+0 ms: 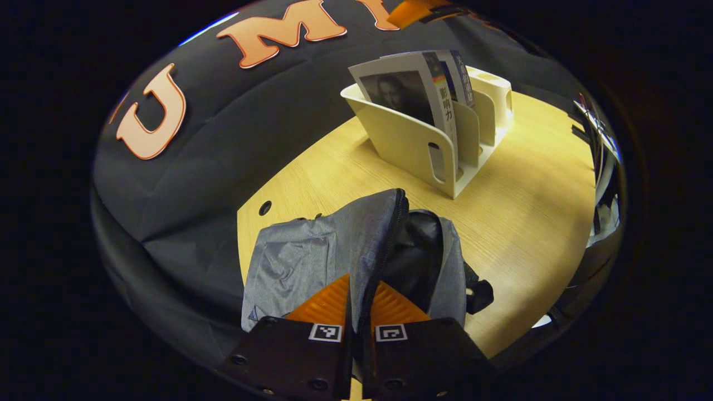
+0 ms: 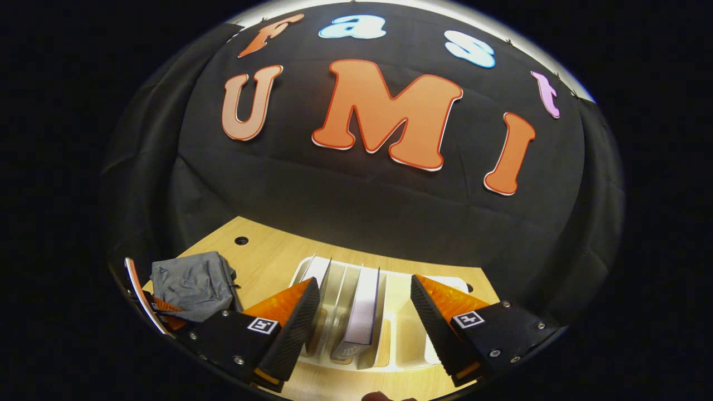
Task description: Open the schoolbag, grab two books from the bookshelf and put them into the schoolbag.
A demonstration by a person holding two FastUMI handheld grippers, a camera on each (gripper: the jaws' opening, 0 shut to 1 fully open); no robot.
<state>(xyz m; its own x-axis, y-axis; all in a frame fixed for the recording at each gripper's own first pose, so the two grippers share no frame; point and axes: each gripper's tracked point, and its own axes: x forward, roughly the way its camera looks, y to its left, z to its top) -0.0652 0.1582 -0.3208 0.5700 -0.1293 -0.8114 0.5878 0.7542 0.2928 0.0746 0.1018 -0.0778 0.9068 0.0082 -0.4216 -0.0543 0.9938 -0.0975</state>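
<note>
schoolbag [image 1: 345, 250] before bookshelf [image 1: 423, 145] on table [image 1: 529, 184], books [image 1: 412, 89] inside

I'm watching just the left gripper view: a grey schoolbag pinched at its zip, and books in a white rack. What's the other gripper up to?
Observer: The right gripper hangs over the white bookshelf, with its fingers wide open.
Operator: Has it got a book?
Observer: Not yet. A book stands between the two fingers with its page edges facing up, and there is a gap on each side, so neither finger touches it.
</note>
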